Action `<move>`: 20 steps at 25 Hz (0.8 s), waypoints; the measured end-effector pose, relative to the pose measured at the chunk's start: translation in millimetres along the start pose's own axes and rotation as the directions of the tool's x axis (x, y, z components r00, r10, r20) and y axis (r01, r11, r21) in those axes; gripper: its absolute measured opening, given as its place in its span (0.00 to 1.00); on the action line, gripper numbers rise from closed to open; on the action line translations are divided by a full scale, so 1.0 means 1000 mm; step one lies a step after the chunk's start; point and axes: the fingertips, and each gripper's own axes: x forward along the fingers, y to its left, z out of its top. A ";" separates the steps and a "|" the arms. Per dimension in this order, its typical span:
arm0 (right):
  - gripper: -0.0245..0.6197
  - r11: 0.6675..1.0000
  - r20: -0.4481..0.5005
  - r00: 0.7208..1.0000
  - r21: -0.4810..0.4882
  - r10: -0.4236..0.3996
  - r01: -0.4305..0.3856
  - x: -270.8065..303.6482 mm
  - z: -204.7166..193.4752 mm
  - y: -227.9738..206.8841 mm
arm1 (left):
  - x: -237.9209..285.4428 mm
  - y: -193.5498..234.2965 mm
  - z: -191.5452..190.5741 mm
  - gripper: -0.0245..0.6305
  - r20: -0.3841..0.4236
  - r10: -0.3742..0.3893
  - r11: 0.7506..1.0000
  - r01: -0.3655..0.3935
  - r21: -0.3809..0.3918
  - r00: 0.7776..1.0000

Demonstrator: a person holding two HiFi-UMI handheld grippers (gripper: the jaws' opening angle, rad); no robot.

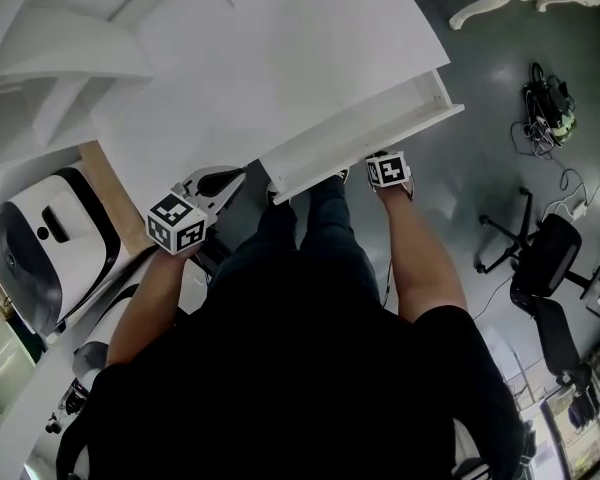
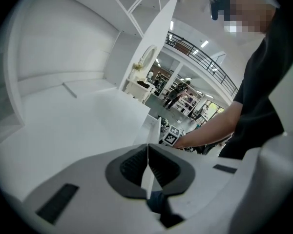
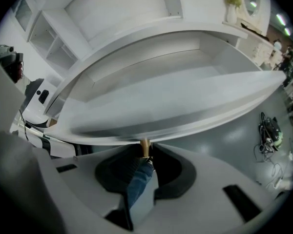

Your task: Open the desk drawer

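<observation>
The white desk drawer [image 1: 360,148] stands partly pulled out from under the desk top [image 1: 280,58]; its hollow inside [image 3: 156,91] shows in the right gripper view. A small brass knob [image 3: 144,146] hangs under the drawer's front panel [image 3: 185,123]. My right gripper [image 3: 145,152] is shut on that knob; in the head view only its marker cube [image 1: 388,171] shows, tucked against the front panel. My left gripper [image 1: 228,181] hovers at the drawer's left corner, holding nothing. Its jaws [image 2: 147,152] meet edge to edge, shut.
A white and black machine [image 1: 40,248] stands at the left beside the desk. An office chair [image 1: 545,253] and a tangle of cables [image 1: 547,108] sit on the grey floor at the right. The person's legs [image 1: 310,238] are below the drawer.
</observation>
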 end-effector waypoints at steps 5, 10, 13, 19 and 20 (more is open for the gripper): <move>0.17 1.000 -0.013 1.000 0.014 -0.012 0.013 -0.006 -0.028 -0.002 | 0.005 -0.005 0.001 0.05 -0.025 -0.027 0.999 0.028 0.031 0.999; 0.16 0.999 -0.018 1.000 0.026 -0.021 0.021 -0.013 -0.052 -0.006 | 0.012 -0.012 0.004 0.05 -0.044 -0.052 0.997 0.054 0.054 0.998; 0.16 0.999 -0.022 0.999 0.033 -0.025 0.026 -0.015 -0.065 -0.007 | 0.016 -0.016 0.003 0.05 -0.058 -0.068 0.995 0.072 0.070 0.996; 0.16 0.998 -0.034 0.999 0.056 -0.035 0.037 -0.022 -0.089 -0.010 | 0.025 -0.026 0.004 0.05 -0.083 -0.099 0.990 0.106 0.095 0.992; 0.16 0.998 -0.035 0.999 0.058 -0.036 0.038 -0.023 -0.092 -0.011 | 0.026 -0.028 0.004 0.05 -0.086 -0.103 0.989 0.111 0.098 0.991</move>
